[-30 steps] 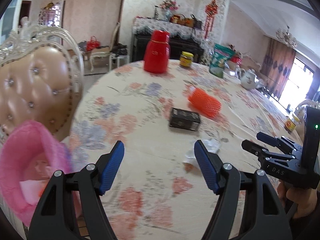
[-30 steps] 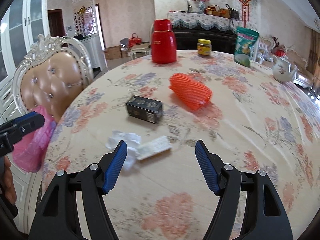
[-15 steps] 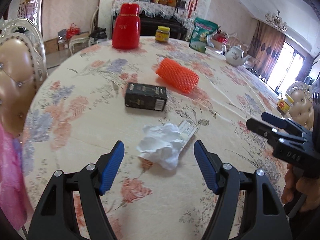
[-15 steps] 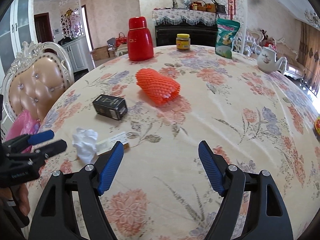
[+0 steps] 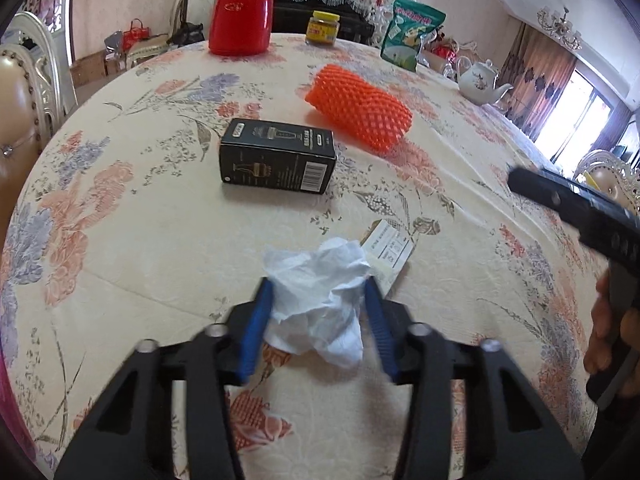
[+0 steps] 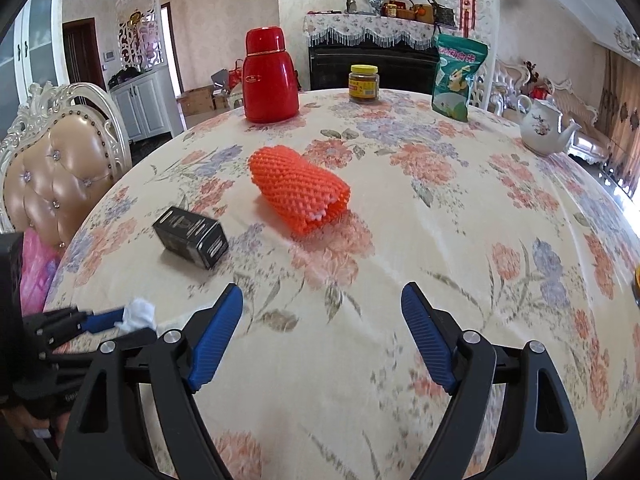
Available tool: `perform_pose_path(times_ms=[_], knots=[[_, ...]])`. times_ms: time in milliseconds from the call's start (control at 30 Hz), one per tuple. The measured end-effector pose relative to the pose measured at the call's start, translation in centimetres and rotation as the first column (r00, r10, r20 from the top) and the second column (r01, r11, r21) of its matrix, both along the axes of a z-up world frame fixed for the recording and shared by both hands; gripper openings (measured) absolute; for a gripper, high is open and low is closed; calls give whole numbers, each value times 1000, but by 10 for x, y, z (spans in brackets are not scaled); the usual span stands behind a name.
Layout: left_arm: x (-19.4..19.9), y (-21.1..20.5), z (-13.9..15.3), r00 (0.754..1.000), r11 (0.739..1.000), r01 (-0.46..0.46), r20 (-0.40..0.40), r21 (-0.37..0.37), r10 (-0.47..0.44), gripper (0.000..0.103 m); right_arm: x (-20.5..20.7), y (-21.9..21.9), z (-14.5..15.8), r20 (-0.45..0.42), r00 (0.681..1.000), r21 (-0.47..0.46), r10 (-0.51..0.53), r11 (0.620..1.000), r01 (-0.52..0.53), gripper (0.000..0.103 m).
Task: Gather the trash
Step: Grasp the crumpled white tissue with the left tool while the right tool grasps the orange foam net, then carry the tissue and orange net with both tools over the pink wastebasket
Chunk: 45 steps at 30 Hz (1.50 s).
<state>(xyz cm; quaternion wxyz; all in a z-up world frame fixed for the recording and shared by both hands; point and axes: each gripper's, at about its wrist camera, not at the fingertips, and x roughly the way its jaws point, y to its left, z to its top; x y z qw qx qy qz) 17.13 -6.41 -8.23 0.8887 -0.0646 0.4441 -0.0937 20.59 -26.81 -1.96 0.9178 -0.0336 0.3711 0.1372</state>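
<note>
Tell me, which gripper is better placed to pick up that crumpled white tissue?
Left. The left gripper already has the crumpled tissue between its fingers, while the right gripper is open over bare tablecloth, away from it.

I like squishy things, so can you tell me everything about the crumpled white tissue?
The crumpled tissue is a thin, white, wrinkled wad of paper, loosely balled. It sits on the flowery tablecloth between the blue pads of the left gripper, which press its two sides. A small paper label lies just behind it. From the right wrist view only a white tuft shows.
</note>
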Motion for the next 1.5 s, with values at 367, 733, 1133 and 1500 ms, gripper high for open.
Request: perform_pose_path(times_ms=[367, 733, 1133, 1500], knots=[[3, 11, 15, 1000, 1000, 5, 23, 8, -5, 17, 60, 29, -4, 7, 999, -29, 51, 998, -50, 77], [-4, 42, 56, 992, 997, -75, 108, 24, 72, 17, 122, 64, -25, -3, 994, -95, 107, 990, -107, 77], [-21, 69, 80, 978, 989, -147, 152, 27, 141, 17, 149, 76, -54, -111, 986, -130, 126, 982, -140, 38], [-38, 68, 82, 976, 991, -136, 171, -2, 134, 17, 80, 47, -17, -58, 997, -11, 59, 998, -59, 31]])
